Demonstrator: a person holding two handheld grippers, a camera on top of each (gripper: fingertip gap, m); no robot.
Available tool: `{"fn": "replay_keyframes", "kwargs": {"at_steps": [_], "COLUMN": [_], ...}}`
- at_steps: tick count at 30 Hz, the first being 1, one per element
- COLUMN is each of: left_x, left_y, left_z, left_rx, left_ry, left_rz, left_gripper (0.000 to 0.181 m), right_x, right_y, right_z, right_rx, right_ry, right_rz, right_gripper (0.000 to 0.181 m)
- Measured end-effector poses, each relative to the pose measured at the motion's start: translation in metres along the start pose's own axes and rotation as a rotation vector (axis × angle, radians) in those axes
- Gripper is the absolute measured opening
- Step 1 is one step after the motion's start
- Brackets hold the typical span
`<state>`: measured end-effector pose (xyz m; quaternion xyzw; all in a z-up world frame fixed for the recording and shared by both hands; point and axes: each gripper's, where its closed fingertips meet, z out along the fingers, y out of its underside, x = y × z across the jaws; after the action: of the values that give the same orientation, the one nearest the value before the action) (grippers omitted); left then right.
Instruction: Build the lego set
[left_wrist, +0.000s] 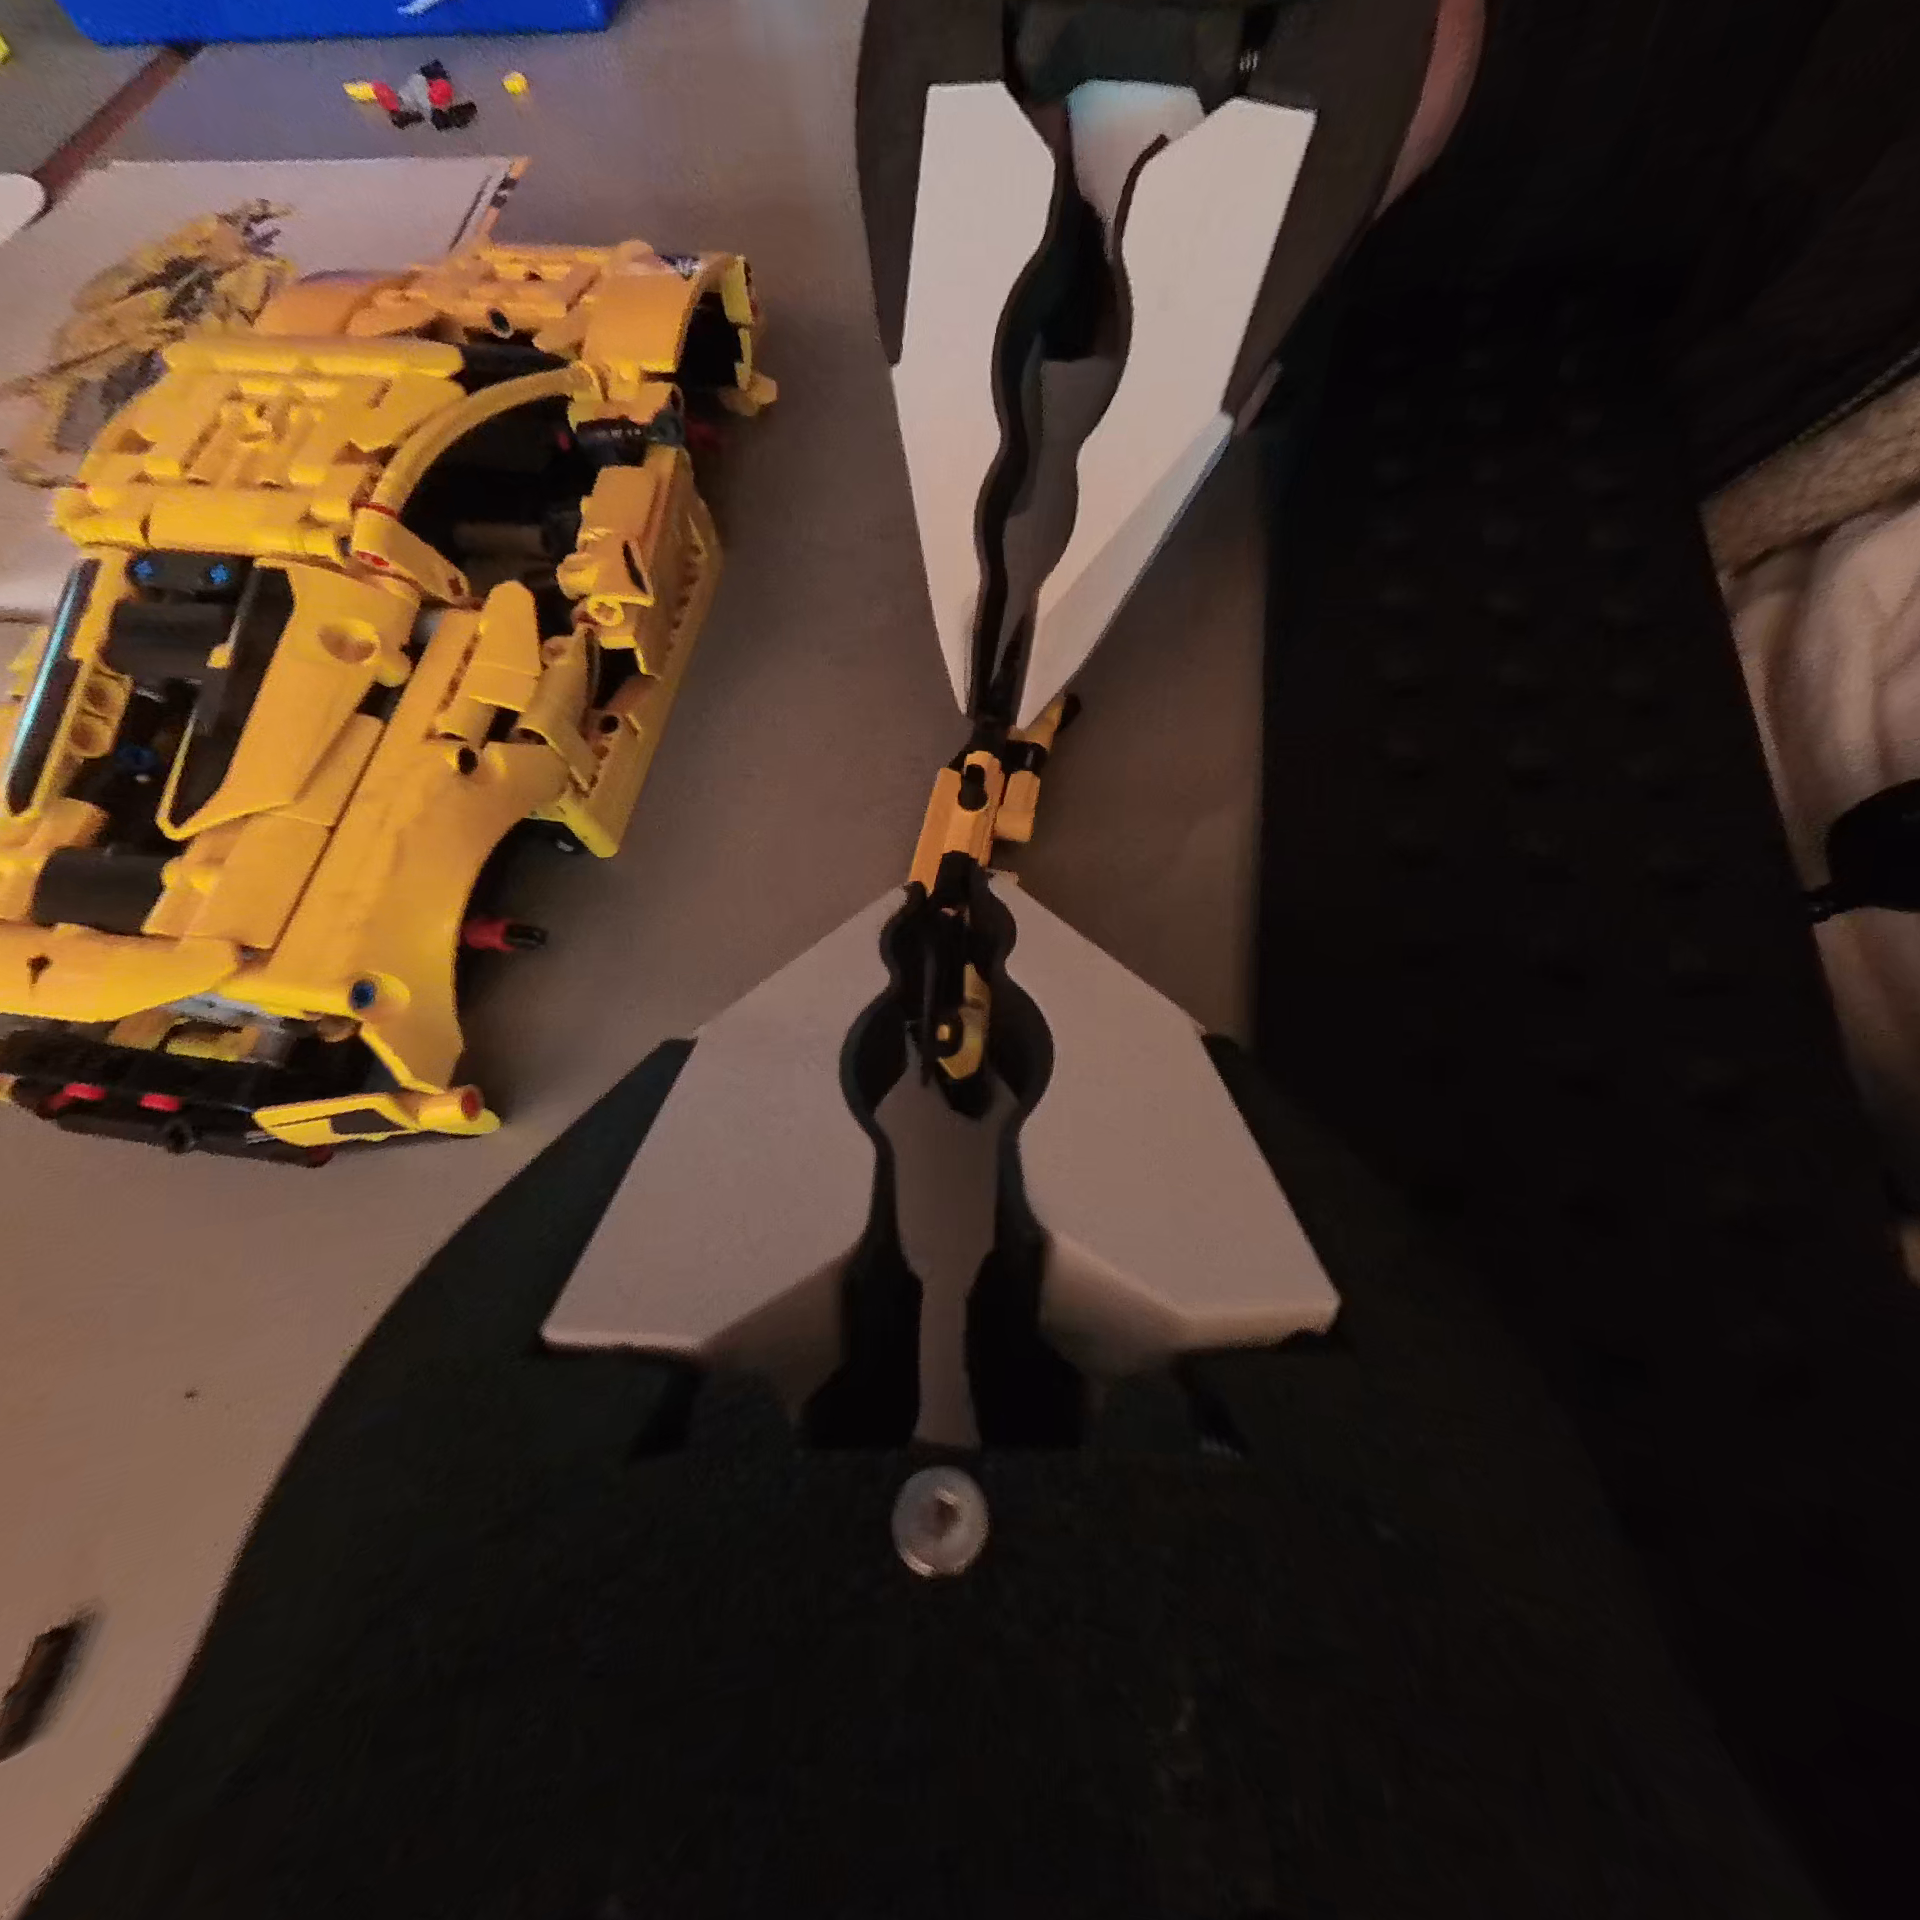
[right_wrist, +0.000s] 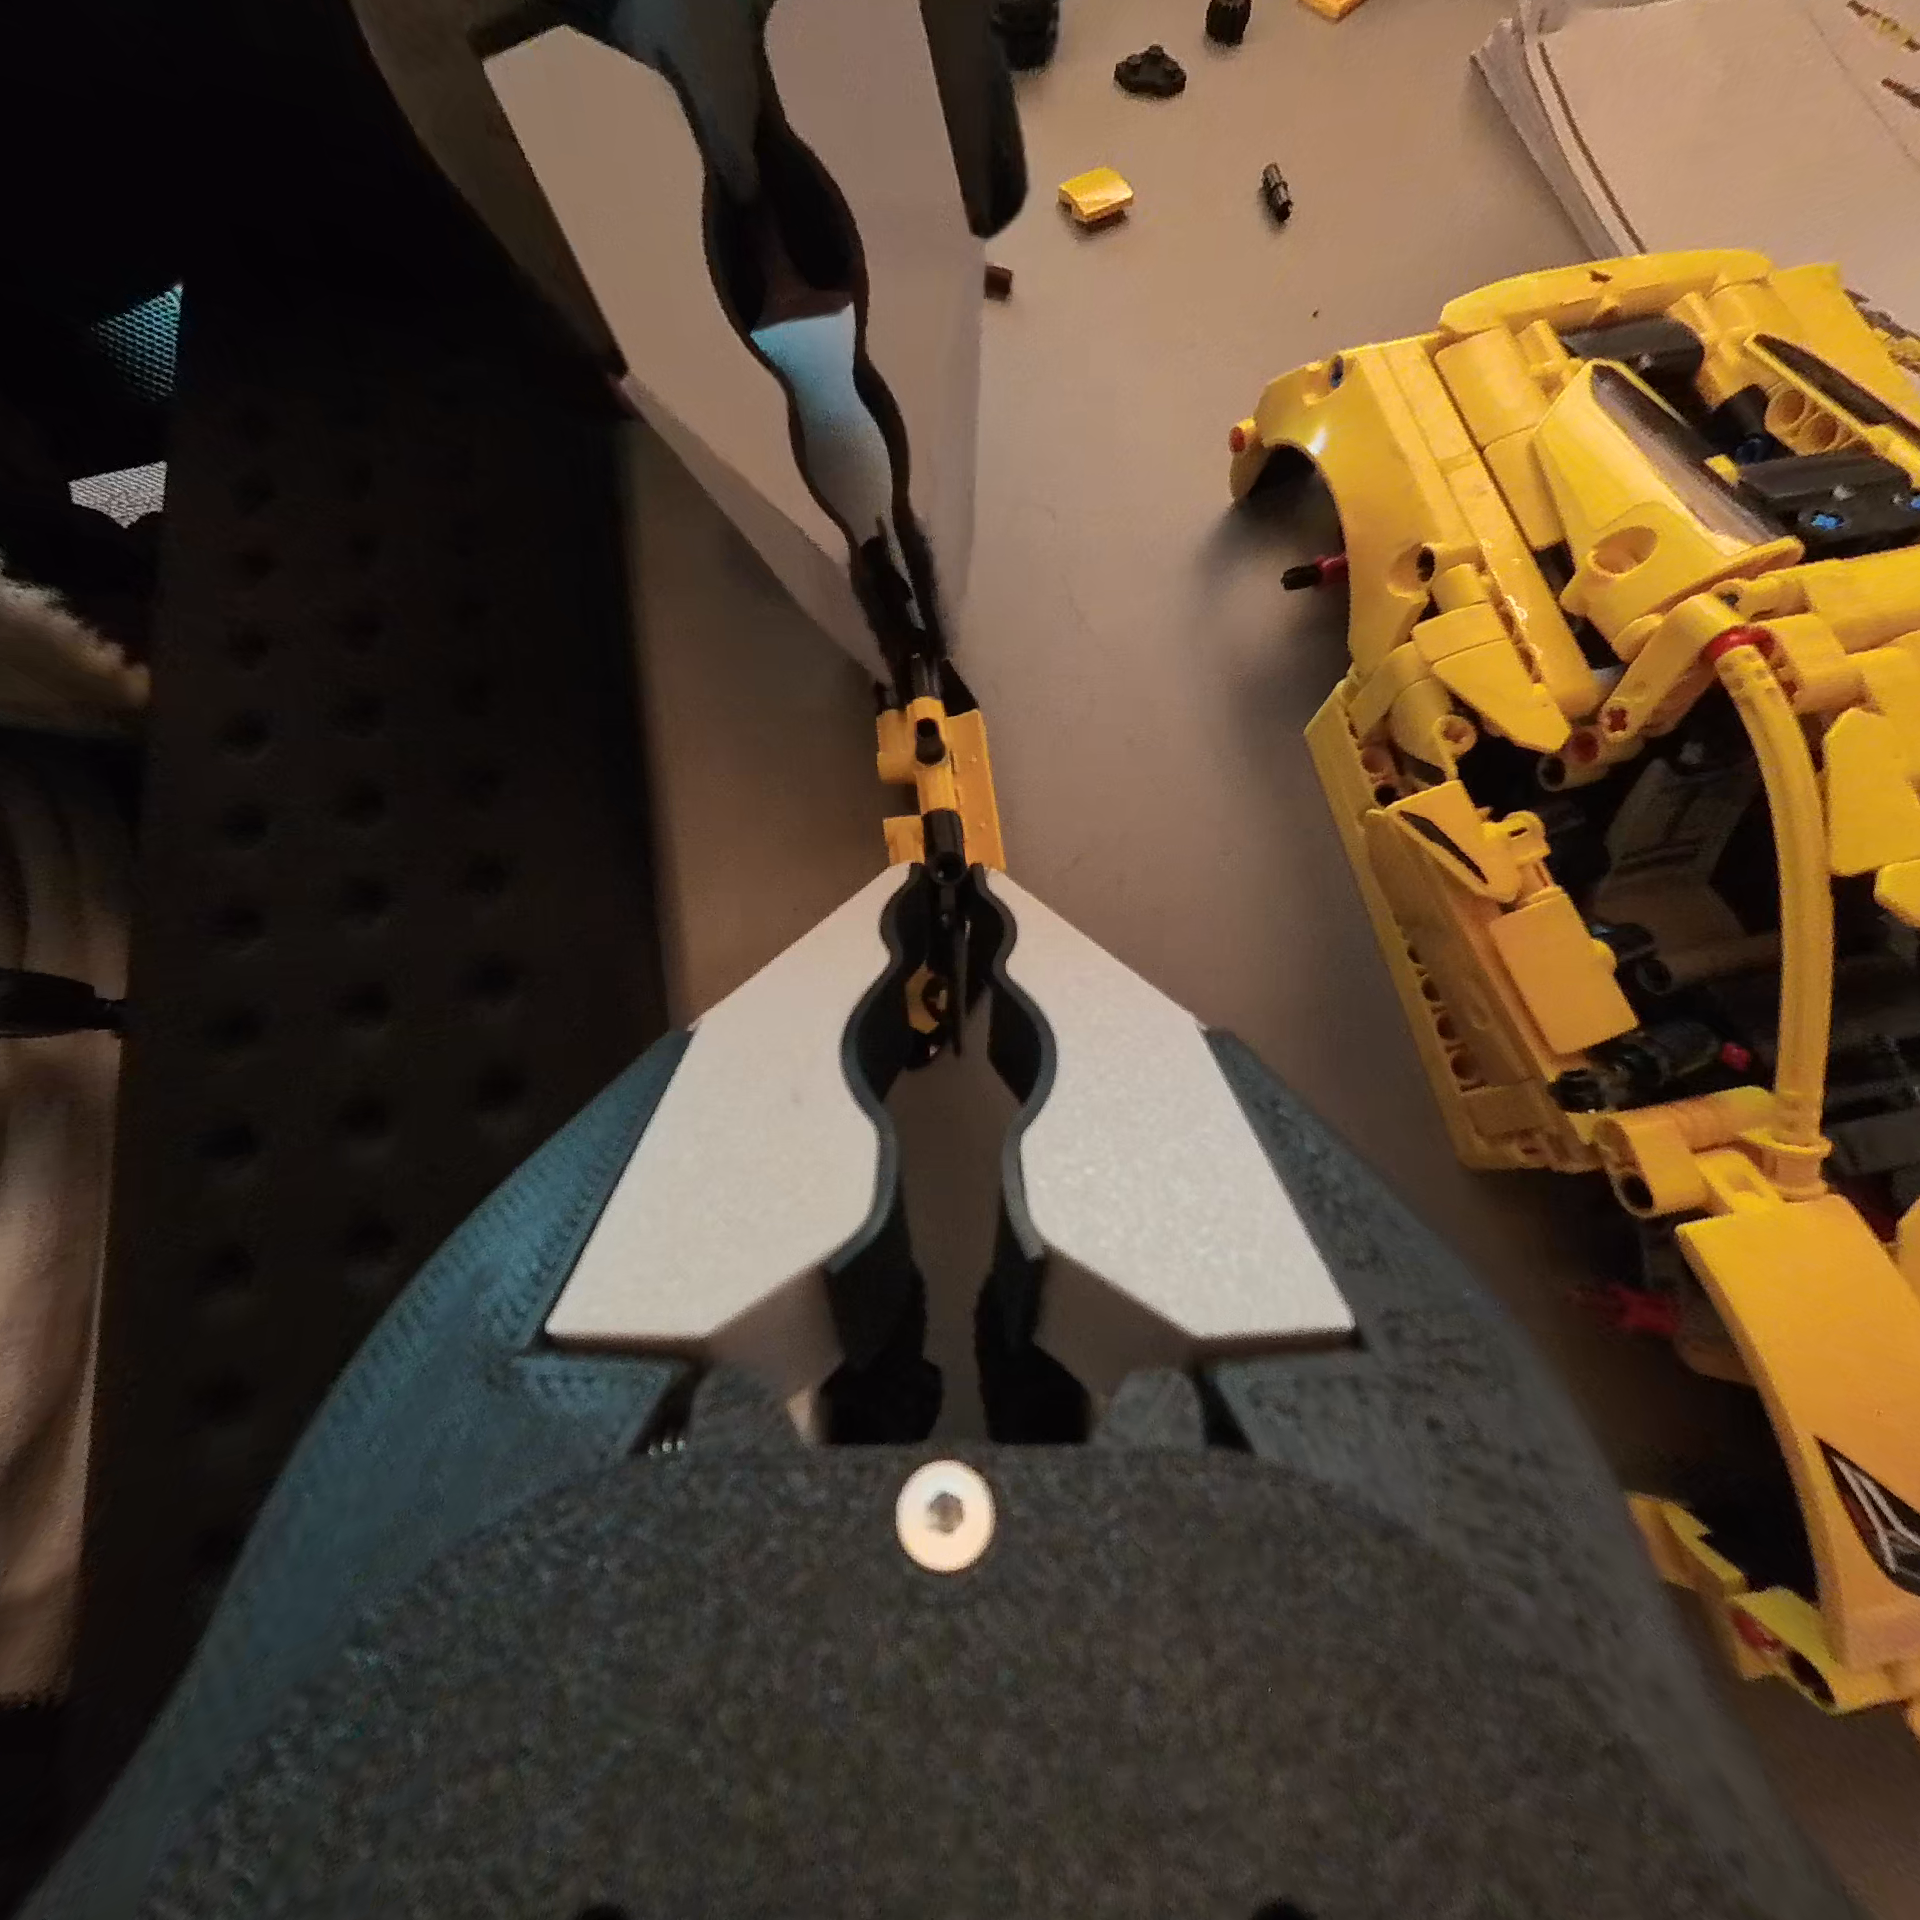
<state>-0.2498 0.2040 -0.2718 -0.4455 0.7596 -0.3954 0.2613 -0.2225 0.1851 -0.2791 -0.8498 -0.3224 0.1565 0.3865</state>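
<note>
Left wrist view: yellow-black lego subassembly

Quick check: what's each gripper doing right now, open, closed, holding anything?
Left gripper: closed on one end of the small yellow-and-black subassembly.
Right gripper: closed on its other end.

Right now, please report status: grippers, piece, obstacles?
Left gripper and right gripper both shut on small yellow-black subassembly. Yellow car sits apart on table. Nothing between.
</note>
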Motion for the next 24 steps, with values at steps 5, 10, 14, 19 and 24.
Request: {"fn": "replay_keyframes", "kwargs": {"at_steps": [5,10,14,19,24], "left_x": [-0.0013,-0.0012,-0.0009,-0.0009,-0.0009], "left_y": [-0.0001,0.0004,0.0009,0.0014,0.0019], "left_z": [0.0016,0.0016,0.0016,0.0017,0.0018], "left_rx": [-0.003,-0.003,0.01,0.024,0.023], "left_ry": [0.05,0.088,0.101,0.133,0.149], "left_rz": [0.008,0.023,-0.002,-0.037,-0.053], "left_gripper": [0.007,0.007,0.008,0.008,0.008], "right_x": [0.0001,-0.0001,-0.0006,-0.0005,-0.0003], "right_y": [-0.0001,0.0006,0.0013,0.0019,0.0027], "right_z": [-0.0003,-0.0003,-0.0002,-0.0001,0.0], "right_rx": [-0.005,-0.014,-0.045,-0.089,-0.128], "right_ry": [-0.004,-0.005,-0.009,-0.031,-0.008], "right_rz": [-0.015,-0.018,-0.012,-0.001,-0.019], "right_gripper": [0.008,0.008,0.008,0.008,0.008]}}
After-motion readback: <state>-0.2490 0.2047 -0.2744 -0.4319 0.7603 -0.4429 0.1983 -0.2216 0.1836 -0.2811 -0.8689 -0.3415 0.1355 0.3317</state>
